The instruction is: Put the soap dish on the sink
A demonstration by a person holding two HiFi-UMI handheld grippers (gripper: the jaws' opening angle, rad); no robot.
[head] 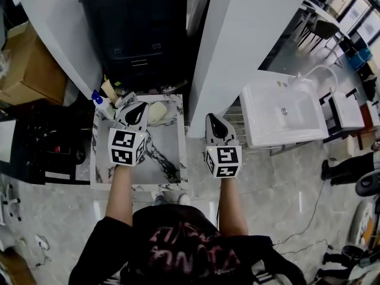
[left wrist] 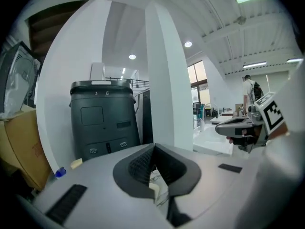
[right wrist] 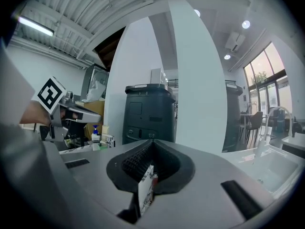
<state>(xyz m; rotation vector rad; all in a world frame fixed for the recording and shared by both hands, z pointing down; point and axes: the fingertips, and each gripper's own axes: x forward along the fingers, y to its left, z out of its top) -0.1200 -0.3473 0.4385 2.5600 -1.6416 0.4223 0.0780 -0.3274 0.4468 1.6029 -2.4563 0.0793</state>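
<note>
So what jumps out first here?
The two grippers held out side by side: left gripper over the marble-topped table, right gripper between that table and the white sink at right, both with jaws together. Behind the table stands a dark bin.

Insp. findings, legible txt:
- Numeral "8" noted on white label at top edge of dark bin (head: pixel 139 22), head view.
- Left gripper view: two small chars seen on bin lid front; 2nd read as "8", 1st unclear.
- Red print on black T-shirt (head: pixel 190 248) and on cardboard box (left wrist: pixel 24 149): illegible.
</note>
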